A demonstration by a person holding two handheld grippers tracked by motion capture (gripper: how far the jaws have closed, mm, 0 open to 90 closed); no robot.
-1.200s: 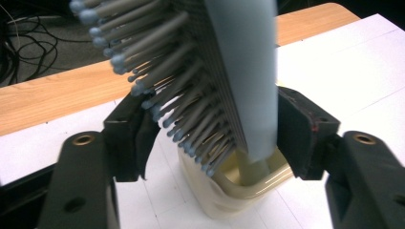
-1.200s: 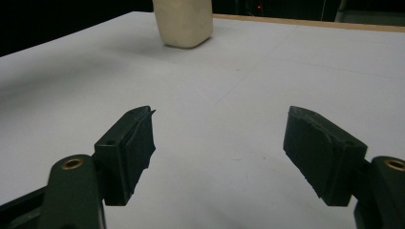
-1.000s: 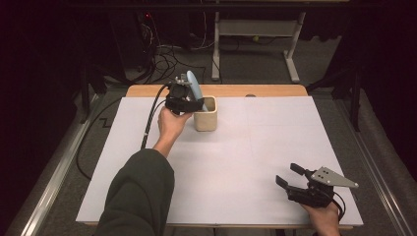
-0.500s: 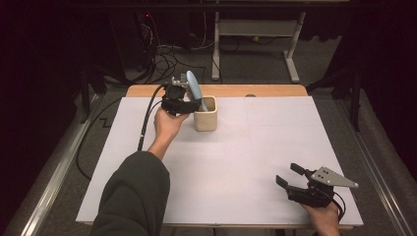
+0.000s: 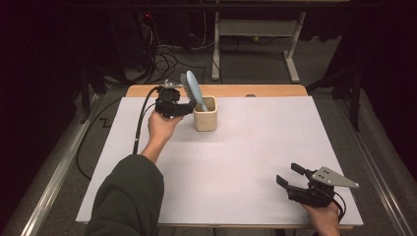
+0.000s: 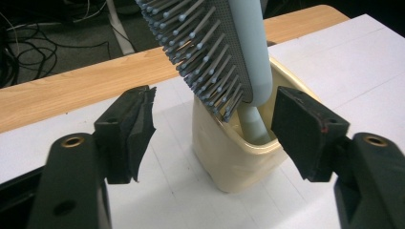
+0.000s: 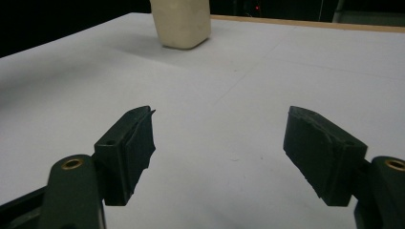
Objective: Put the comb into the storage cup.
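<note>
Nearest the person, at the table's (image 5: 231,196) near right corner, the right gripper (image 5: 291,178) rests low over the white surface, its jaws wide apart with nothing between them; in the right gripper view they frame bare table, and the cup (image 7: 181,21) stands far off beyond them.

Farther out on the left, a dark-sleeved forearm (image 5: 129,196) reaches up the table to the left gripper (image 5: 193,106), which sits just beside the cup (image 5: 205,114) near the far edge. Its jaws have just been closing, yet a clear gap remains. In the left gripper view the brush (image 6: 224,52) and the cup (image 6: 234,157) lie between them: the right pad stands hard against the brush's handle (whether it touches I cannot tell), while the left pad stands well clear of the bristles, so nothing is clamped.

The brush (image 5: 193,88) stands handle-down in the cup, its long axis close to upright but tilted. From above, the head leans up and to the left, toward the gripper and the wooden strip (image 5: 265,90) at the far edge, with bristles facing left.
</note>
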